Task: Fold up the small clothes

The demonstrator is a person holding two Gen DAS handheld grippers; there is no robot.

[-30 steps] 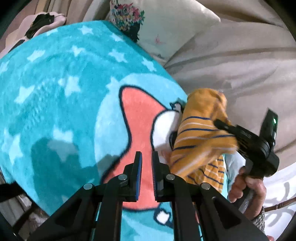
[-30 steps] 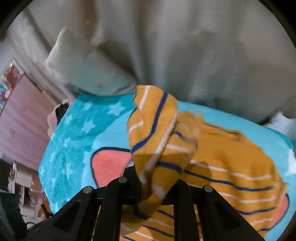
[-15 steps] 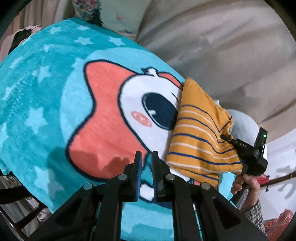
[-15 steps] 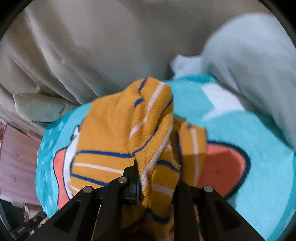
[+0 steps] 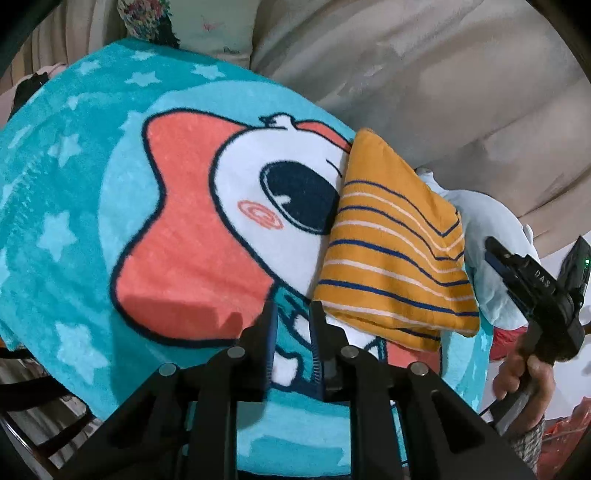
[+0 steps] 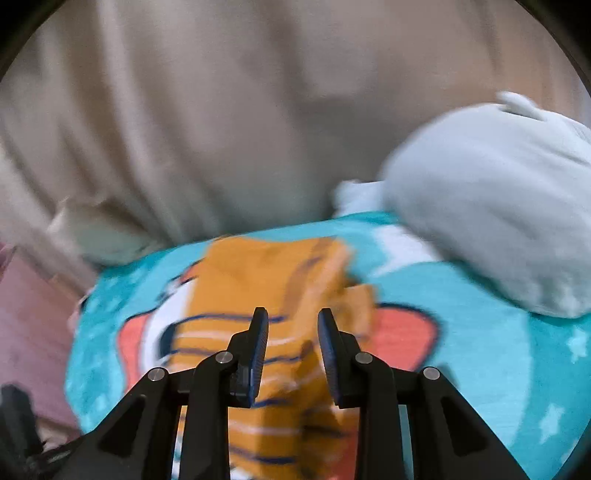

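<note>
An orange garment with blue and white stripes (image 5: 391,240) lies folded flat on the right part of a teal cartoon blanket (image 5: 110,221). It also shows, blurred, in the right wrist view (image 6: 288,295). My left gripper (image 5: 292,317) hovers over the blanket just left of the garment, its jaws a narrow gap apart and empty. My right gripper (image 6: 292,325) is open and empty, above the garment's near edge. In the left wrist view the right gripper (image 5: 498,258) is held off the garment's right side.
A pale blue-white bundle of cloth (image 6: 498,206) lies at the blanket's right edge, also seen in the left wrist view (image 5: 491,236). Beige bedding (image 5: 424,74) rises behind. A floral pillow (image 5: 192,22) sits at the back left.
My right gripper has opened and let go of the striped garment, which now lies flat and folded on the blanket. The right gripper has pulled back to the right. My left gripper's jaws have parted slightly.
</note>
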